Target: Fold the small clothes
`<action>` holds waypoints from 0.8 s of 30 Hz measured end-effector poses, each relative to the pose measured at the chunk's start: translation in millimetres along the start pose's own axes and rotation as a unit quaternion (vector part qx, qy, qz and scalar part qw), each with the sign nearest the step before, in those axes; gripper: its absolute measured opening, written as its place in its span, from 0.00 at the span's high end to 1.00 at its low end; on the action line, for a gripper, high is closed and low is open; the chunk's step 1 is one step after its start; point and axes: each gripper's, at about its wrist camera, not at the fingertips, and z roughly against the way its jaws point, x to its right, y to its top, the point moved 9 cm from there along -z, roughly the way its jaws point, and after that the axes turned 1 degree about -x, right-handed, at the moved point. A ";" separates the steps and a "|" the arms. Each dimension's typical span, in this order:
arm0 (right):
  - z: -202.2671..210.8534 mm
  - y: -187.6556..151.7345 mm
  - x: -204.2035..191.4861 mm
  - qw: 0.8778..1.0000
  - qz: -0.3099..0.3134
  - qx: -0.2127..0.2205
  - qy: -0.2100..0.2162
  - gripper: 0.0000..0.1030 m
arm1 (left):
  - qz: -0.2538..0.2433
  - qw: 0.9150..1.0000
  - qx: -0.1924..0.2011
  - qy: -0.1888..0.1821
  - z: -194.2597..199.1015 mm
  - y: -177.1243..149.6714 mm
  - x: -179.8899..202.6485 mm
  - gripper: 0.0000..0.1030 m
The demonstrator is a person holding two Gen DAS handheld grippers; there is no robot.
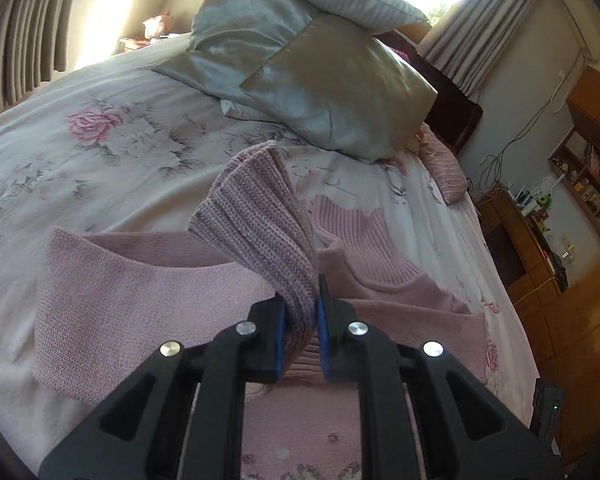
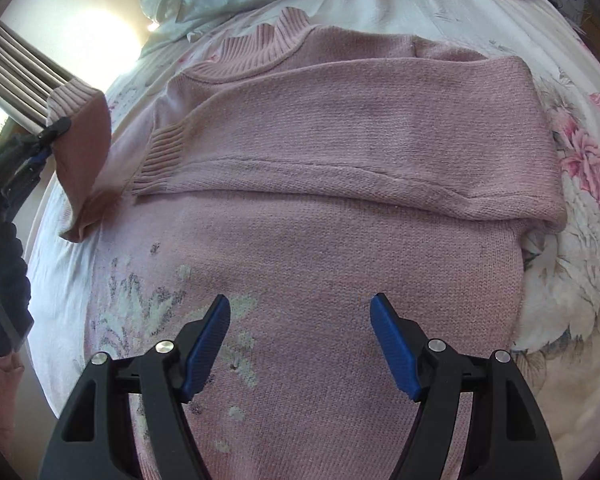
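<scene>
Folding the second sleeve is the step in hand: the left gripper (image 1: 302, 312) pinches the ribbed cuff (image 1: 256, 224) above the pink sweater (image 2: 340, 260) on the bed (image 1: 100, 140), the right gripper (image 2: 300, 344) hovers spread, and next the cuff should cross the chest.

Floral bedspread (image 1: 100, 152), silky pillows (image 1: 320, 92), curtained windows (image 1: 472, 16) (sunlit), wooden shelves (image 1: 588, 184)

Left wrist camera sat low and close behind its tongs (image 1: 302, 312), facing up the bed (image 1: 100, 152) toward the pillows (image 1: 320, 80). Right wrist camera looked steeply down, near the sweater (image 2: 340, 152). Both views shared the sweater's ribbed collar (image 2: 256, 50) and the floral bedspread.
</scene>
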 end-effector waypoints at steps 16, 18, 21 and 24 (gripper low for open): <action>0.7 3.6 7.0 1.000 -0.009 -0.001 0.003 0.29 | -0.016 0.987 -0.155 -0.048 -62.3 -94.0 -3.0 0.54; 2.1 8.0 -0.4 1.000 -0.006 0.001 0.010 0.29 | -0.015 0.985 -0.153 -0.072 -40.7 -93.7 -5.3 0.51; 0.3 24.7 -19.4 0.999 -0.008 0.000 0.035 0.29 | -0.005 0.991 -0.121 -0.051 -3.3 -82.2 -34.0 0.51; -5.7 53.2 -52.1 0.997 -0.011 0.001 0.080 0.29 | -0.004 0.997 -0.078 0.012 29.8 -60.6 -73.7 0.51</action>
